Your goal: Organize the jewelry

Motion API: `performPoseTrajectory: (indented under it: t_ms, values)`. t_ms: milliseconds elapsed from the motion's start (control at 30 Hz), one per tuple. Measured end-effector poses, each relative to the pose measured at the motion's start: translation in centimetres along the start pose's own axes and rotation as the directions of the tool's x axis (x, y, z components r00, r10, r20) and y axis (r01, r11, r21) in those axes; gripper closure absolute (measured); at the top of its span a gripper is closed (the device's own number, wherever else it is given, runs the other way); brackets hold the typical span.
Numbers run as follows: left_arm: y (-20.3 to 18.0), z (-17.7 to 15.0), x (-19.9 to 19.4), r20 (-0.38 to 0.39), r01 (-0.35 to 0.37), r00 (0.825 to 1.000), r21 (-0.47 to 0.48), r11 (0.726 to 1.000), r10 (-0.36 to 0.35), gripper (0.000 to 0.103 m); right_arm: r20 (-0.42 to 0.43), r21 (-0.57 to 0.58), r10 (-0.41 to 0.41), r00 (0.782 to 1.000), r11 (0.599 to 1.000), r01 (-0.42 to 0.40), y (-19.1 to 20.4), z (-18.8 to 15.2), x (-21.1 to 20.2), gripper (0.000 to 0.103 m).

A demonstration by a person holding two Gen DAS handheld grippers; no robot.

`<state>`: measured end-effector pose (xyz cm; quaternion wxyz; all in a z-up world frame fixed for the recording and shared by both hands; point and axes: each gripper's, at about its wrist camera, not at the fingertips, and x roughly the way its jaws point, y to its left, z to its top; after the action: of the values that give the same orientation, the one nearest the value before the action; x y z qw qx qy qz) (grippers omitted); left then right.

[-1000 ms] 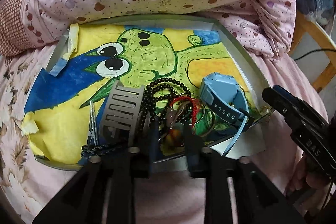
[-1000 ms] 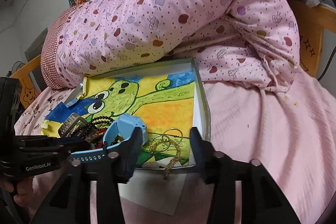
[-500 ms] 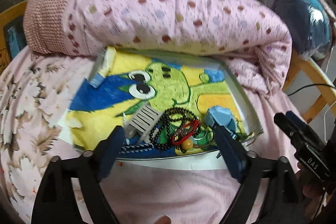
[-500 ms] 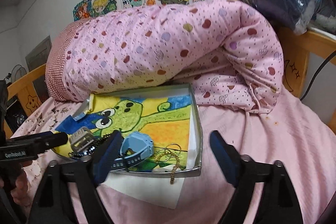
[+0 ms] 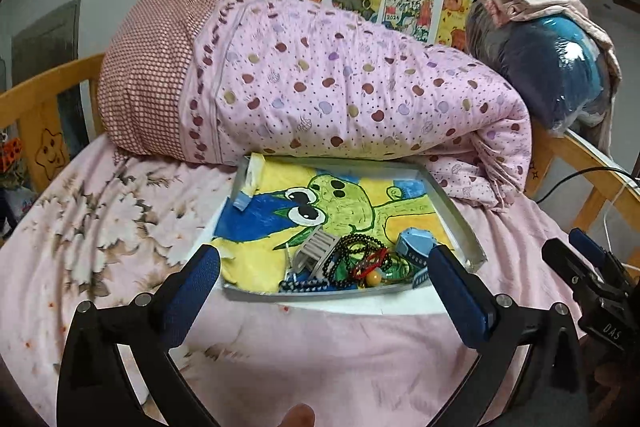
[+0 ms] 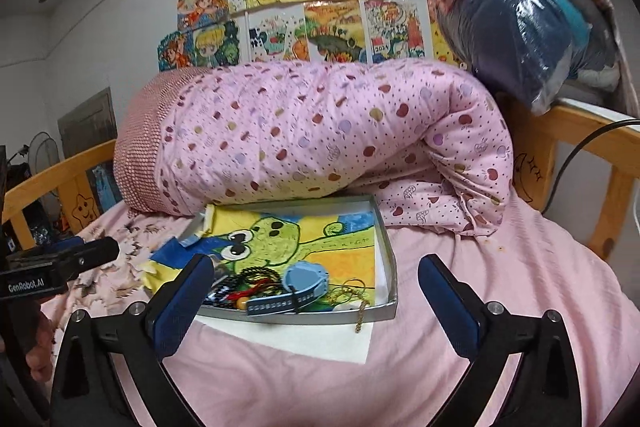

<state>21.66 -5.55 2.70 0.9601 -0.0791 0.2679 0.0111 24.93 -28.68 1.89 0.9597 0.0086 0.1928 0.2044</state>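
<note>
Left gripper point(image 5: 322, 273): lower frame of the left view, jaws spread wide, nothing between them; blue pads point(image 5: 192, 293) on black arms. Held above the pink sheet, short of the tray's near edge.

Right gripper point(image 6: 314, 289): lower frame of the right view, jaws likewise wide apart and empty; blue pads point(image 6: 448, 301). Its body also shows at the right edge of the left view.

Tray point(image 5: 460, 223): shallow, grey-rimmed, centre of both views, resting on the sheet point(image 5: 120, 219) with a white paper point(image 6: 312, 337) under its near edge. Lined with a drawing point(image 5: 340, 199) of a green big-eyed creature on yellow and blue.

Jewelry, all piled at the tray's near end:
- 1 blue watch point(image 6: 306, 279), right of centre in the pile, strap lying along the near rim.
- 1 black bead string point(image 5: 356, 247), looped, centre of the pile.
- 1 red band point(image 5: 370, 261), on the beads, with an orange bead point(image 5: 374, 279) just below it.
- 1 grey slatted strap point(image 5: 318, 249), left of the beads.
- 1 blue-and-black cord point(image 5: 304, 283), along the near rim.
- Gold rings point(image 6: 352, 287), right of the watch; exact count unclear.
- 1 gold chain point(image 6: 362, 315), hanging over the near rim onto the paper.

Quilt point(image 5: 340, 87): pink, dotted, rolled, directly behind the tray, touching its far edge.

Bundle point(image 5: 548, 67): dark, plastic-wrapped, upper right.

Pictures point(image 6: 320, 7): coloured drawings on the wall, upper centre.
</note>
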Motion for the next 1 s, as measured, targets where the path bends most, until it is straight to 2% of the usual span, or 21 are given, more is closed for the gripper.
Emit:
performPoseTrajectory:
  t_ms: [400, 600, 1000]
  values:
    - [2.0, -2.7, -6.1, 0.045, -0.009, 0.999, -0.034, 0.999, 0.011, 0.001, 0.042, 0.036, -0.025, 0.999, 0.999, 0.023, 2.9, -1.0, -5.7, 0.0]
    - [2.4, -3.8, -8.2, 0.066, -0.015, 0.998, -0.015, 1.0, 0.016, 0.001, 0.046, 0.049, -0.05, 0.998, 0.998, 0.048, 3.9, -1.7, -8.0, 0.0]
    - [2.9, -6.8, -11.0, 0.087, -0.019, 0.996, 0.043, 0.999, 0.015, 0.001, -0.027, 0.031, -0.08, 0.996, 0.996, 0.081, 6.5, -4.6, -11.0, 0.0]
